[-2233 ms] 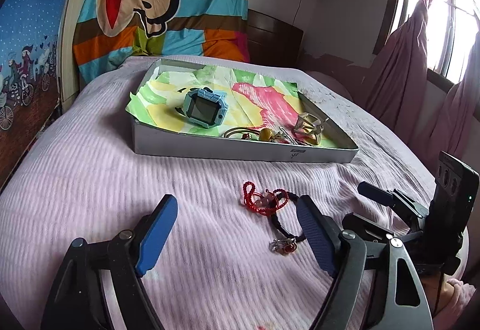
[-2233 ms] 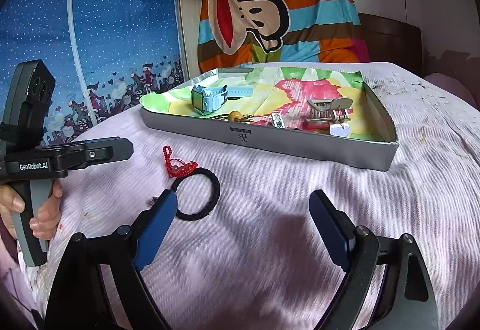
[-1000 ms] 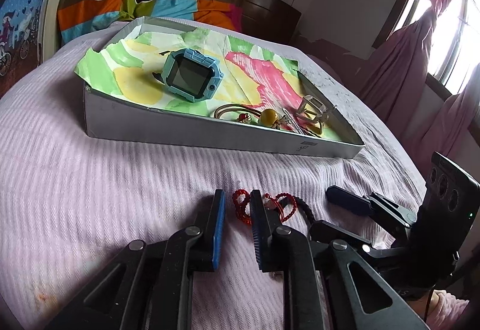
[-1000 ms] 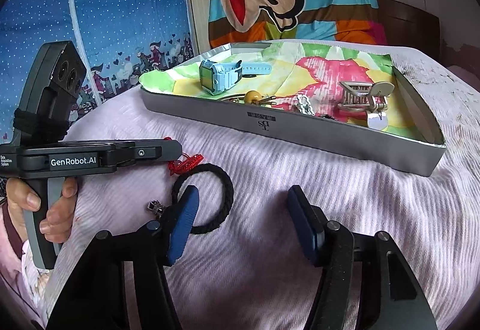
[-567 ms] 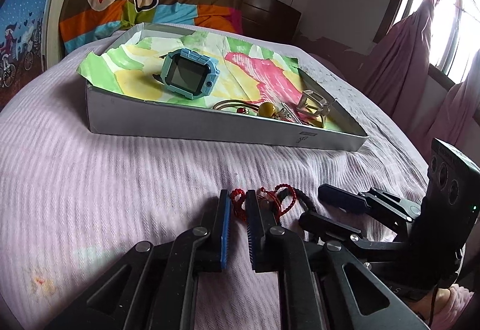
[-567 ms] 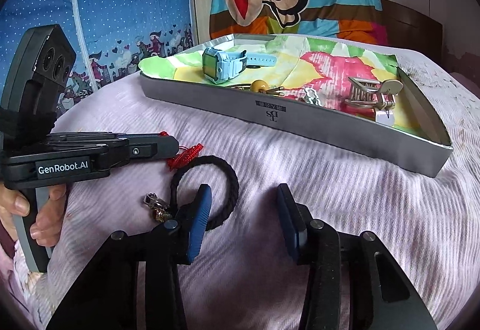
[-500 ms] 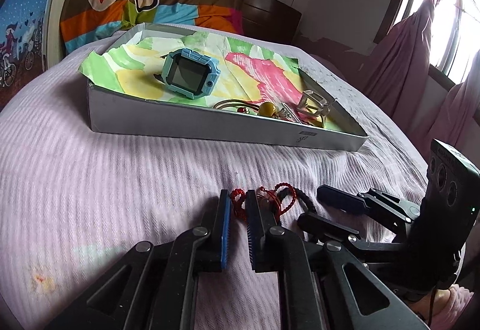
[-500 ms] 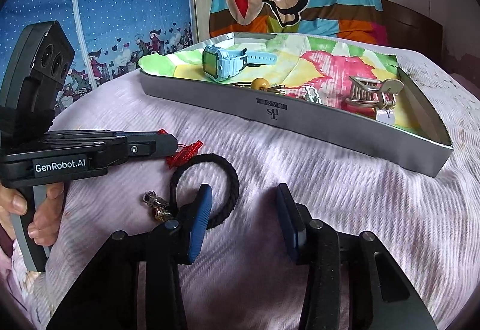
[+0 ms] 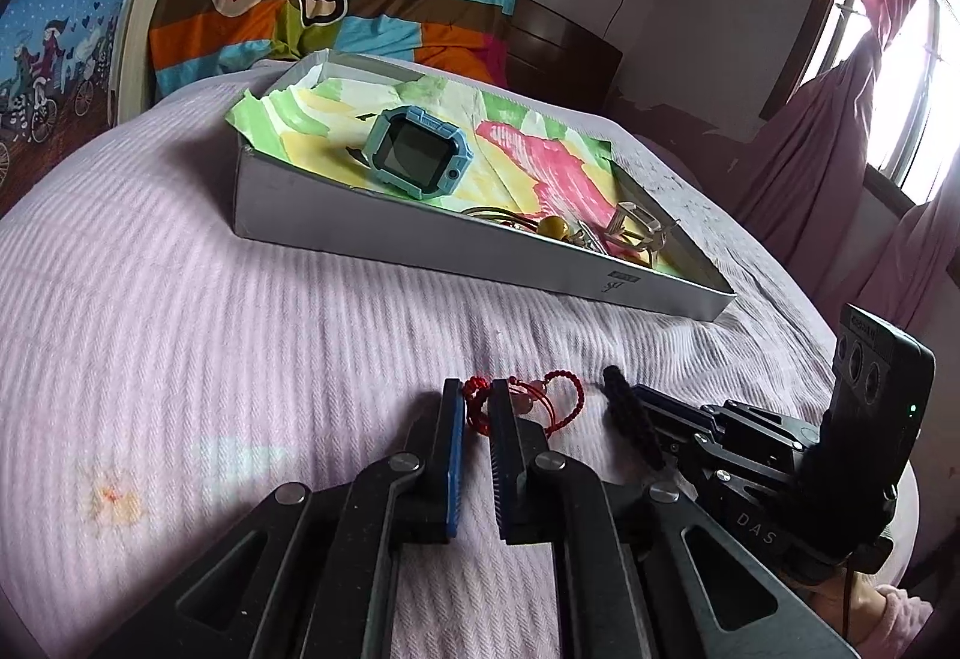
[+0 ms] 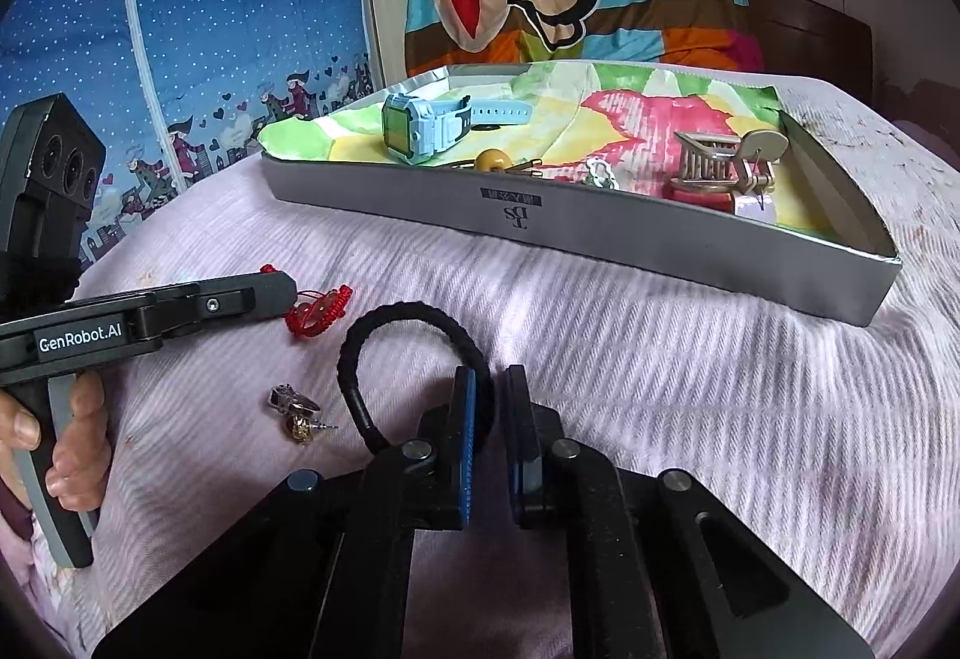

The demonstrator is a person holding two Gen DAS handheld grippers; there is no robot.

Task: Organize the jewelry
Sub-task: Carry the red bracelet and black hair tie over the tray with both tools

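A red cord bracelet (image 9: 555, 400) lies on the lilac bedspread, and my left gripper (image 9: 477, 390) is shut on its left loop. In the right wrist view the red cord bracelet (image 10: 319, 310) shows at the tip of the left gripper (image 10: 281, 291). Beside it is a black braided bracelet (image 10: 390, 316), with my right gripper (image 10: 489, 380) shut on its near right side. A small ring and an earring (image 10: 295, 409) lie loose to the bracelet's left. The left wrist view shows the black braided bracelet (image 9: 624, 410) edge-on at the right gripper (image 9: 651, 410).
A shallow grey tray (image 9: 420, 239) lined with coloured paper sits further back and holds a blue watch (image 9: 417, 161), a yellow bead, a hair claw (image 10: 720, 161) and small pieces. A hand (image 10: 72, 449) holds the left gripper's handle. Curtains hang on the right.
Both grippers went from wide open to shut. The left closed on the red cord first; the right narrowed and in the last half second closed on the black bracelet.
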